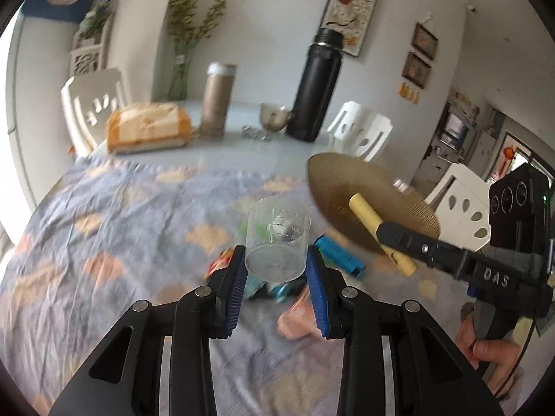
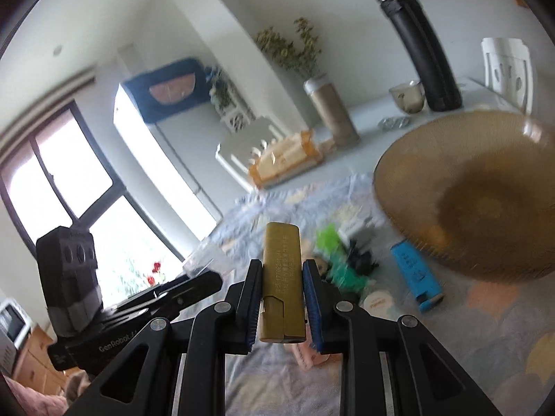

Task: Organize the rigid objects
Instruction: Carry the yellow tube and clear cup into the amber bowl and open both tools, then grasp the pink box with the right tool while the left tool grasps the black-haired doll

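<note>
Lighters: two, yellow one [image 2: 281,277] gripped, blue one [image 2: 415,277] lying; one beaker [image 1: 277,242].

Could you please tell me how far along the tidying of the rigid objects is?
Nothing visibly sits in the amber bowl. In hand: the left hand-held gripper holds a clear measuring cup; the right hand-held gripper holds a yellow lighter. Left: the blue lighter.
</note>
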`<state>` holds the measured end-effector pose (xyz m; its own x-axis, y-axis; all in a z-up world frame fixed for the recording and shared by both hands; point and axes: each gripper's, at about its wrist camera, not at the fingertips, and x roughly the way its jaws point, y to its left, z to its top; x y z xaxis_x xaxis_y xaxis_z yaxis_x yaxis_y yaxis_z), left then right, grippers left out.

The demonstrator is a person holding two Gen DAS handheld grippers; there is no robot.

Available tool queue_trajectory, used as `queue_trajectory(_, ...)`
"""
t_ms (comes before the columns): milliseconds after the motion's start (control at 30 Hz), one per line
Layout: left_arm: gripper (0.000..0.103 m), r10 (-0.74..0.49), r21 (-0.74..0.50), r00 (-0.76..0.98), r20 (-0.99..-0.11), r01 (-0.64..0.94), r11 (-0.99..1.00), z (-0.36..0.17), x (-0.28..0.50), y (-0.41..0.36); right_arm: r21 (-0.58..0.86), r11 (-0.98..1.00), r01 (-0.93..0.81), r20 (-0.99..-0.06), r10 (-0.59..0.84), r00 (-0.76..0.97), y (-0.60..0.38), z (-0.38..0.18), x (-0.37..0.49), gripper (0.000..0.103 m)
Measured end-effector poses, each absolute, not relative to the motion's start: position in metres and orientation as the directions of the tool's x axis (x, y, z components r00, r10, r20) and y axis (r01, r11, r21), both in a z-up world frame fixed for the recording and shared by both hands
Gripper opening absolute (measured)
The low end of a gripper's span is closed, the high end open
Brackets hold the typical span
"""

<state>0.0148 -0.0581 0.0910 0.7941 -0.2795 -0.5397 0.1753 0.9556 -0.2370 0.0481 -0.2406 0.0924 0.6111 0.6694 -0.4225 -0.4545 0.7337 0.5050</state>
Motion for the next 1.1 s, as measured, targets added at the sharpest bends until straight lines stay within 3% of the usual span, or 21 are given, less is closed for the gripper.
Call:
queue_trajectory(233, 0.031, -0.41, -0.236, 0.747, -0.523, 0.335, 0.912, 0.115, 0.073, -0.121, 0.452, 0.834, -0.317, -0.456, 0.521, 0.722, -0.284, 0.112, 0.079, 0.023)
queue_trajectory(433, 0.031, -0.455, -0.202, 0.69, -0.563, 0.419, 0.885, 0.106, 0.112, -0.168, 0.511, 0.837, -0.196, -0.486, 0.469, 0.738, -0.322, 0.094, 0.108, 0.023)
queue_trajectory(500, 0.044, -0.472, -0.226, 0.654, -0.591, 0.428, 0.875, 0.1, 0.123, -0.173, 0.533, 0.83, -0.167, -0.479, 0.459, 0.749, -0.332, 0.089, 0.111, 0.024)
queue_trajectory(567, 0.082, -0.468, -0.26, 0.631, -0.619, 0.397, 0.88, 0.094, 0.131, -0.17, 0.599, 0.787, -0.145, -0.46, 0.487, 0.743, -0.342, 0.082, 0.113, 0.048)
queue_trajectory(600, 0.087, -0.455, -0.279, 0.634, -0.625, 0.363, 0.889, 0.092, 0.131, -0.164, 0.618, 0.774, -0.138, -0.45, 0.492, 0.745, -0.345, 0.081, 0.114, 0.078)
queue_trajectory(633, 0.09, -0.441, -0.299, 0.646, -0.623, 0.324, 0.898, 0.091, 0.131, -0.157, 0.634, 0.757, -0.159, -0.417, 0.507, 0.755, -0.346, 0.083, 0.112, 0.087)
queue_trajectory(733, 0.09, -0.417, -0.359, 0.65, -0.636, 0.228, 0.905, 0.091, 0.133, -0.128, 0.602, 0.778, -0.181, -0.406, 0.494, 0.769, -0.341, 0.095, 0.108, 0.093)
queue_trajectory(867, 0.09, -0.42, -0.418, 0.646, -0.638, 0.168, 0.893, 0.093, 0.13, -0.085, 0.583, 0.77, -0.261, -0.383, 0.543, 0.747, -0.322, 0.108, 0.095, 0.093)
queue_trajectory(1100, 0.09, -0.278, -0.292, 0.683, -0.676, 0.098, 0.951, 0.078, 0.102, -0.021, 0.337, 0.835, -0.435, -0.508, 0.55, 0.663, -0.237, 0.114, 0.053, 0.093)
